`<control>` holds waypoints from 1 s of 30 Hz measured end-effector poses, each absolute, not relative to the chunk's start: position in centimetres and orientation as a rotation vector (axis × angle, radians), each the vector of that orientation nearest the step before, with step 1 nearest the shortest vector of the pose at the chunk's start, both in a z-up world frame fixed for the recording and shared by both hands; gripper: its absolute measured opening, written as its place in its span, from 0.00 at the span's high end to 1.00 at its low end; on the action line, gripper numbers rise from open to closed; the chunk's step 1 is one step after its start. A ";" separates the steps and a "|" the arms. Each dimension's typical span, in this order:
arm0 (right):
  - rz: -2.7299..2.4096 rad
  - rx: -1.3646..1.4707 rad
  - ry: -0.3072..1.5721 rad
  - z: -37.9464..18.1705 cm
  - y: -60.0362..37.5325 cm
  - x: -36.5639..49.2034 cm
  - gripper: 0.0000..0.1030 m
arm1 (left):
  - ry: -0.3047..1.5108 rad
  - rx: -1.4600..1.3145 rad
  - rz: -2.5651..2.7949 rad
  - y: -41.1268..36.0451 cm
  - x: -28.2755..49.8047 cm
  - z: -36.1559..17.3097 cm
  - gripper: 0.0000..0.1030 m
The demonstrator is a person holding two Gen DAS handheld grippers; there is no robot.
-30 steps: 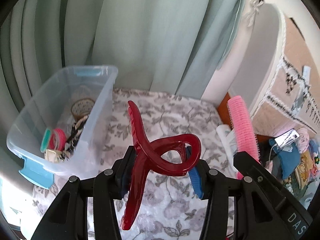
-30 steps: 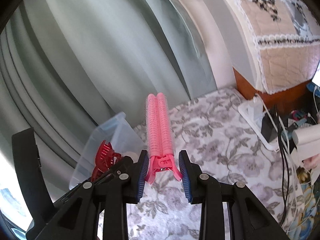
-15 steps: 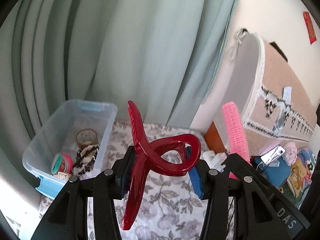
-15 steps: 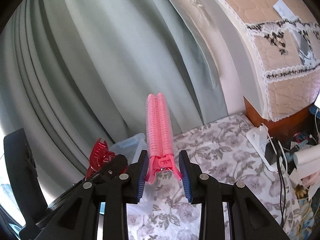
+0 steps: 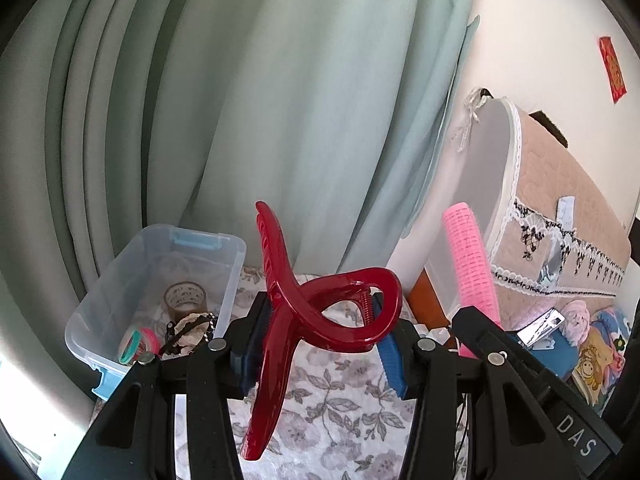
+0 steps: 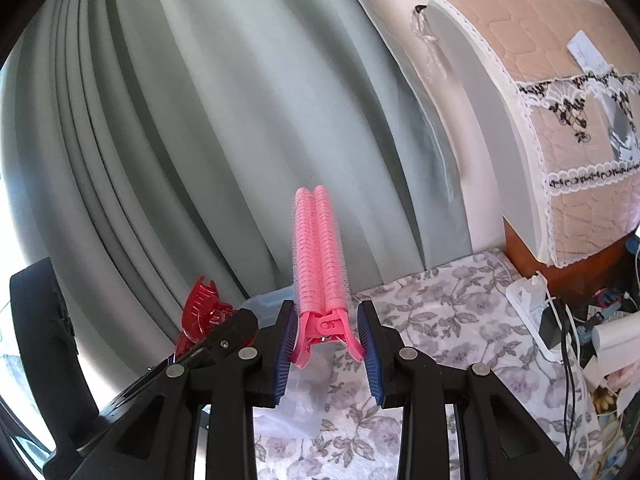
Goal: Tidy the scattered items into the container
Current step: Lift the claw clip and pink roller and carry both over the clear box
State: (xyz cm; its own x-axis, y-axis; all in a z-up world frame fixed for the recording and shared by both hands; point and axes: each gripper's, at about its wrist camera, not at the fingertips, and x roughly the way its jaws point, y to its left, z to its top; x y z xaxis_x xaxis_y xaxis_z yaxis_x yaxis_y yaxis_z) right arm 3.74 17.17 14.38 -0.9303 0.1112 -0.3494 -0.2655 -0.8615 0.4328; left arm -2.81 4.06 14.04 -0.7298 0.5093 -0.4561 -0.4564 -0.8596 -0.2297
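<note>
My left gripper (image 5: 320, 344) is shut on a dark red claw hair clip (image 5: 316, 312) and holds it high above the floral tablecloth (image 5: 332, 412). My right gripper (image 6: 326, 356) is shut on a pink roller hair clip (image 6: 320, 248), which stands upright; it also shows in the left wrist view (image 5: 472, 256). The clear plastic container (image 5: 120, 296) with blue latches sits at the left by the curtain, below and left of the left gripper. It holds a tape roll (image 5: 185, 298), hair ties and a dark chain. In the right wrist view the red clip (image 6: 200, 312) shows at the left.
A pale green curtain (image 5: 280, 100) hangs behind the table. A covered appliance with a beige lace cloth (image 5: 560, 216) stands at the right. A white power strip with cables (image 6: 532, 308) and assorted clutter (image 5: 580, 332) lie at the table's right side.
Both grippers have risen and tilted up with their clips. The container and table now look smaller and lower, and more curtain and wall show.
</note>
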 end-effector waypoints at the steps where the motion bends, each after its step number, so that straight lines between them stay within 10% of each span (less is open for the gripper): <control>1: 2.818 -0.468 0.717 14.5 17.0 3.7 0.67 | -0.140 -0.703 2.517 4.0 -2.8 14.1 0.50; 30: 2.890 -0.675 0.573 12.4 12.9 -2.7 0.67 | -0.325 -0.824 2.542 -2.9 -8.0 10.5 0.50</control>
State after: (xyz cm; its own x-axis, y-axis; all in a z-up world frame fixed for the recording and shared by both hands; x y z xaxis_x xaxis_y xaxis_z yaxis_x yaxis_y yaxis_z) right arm -2.71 12.87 12.44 -0.8934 0.0294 -0.4484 -0.1982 -0.9213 0.3345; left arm -7.99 -2.92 10.52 -0.7227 0.4808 -0.4966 -0.3402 -0.8728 -0.3500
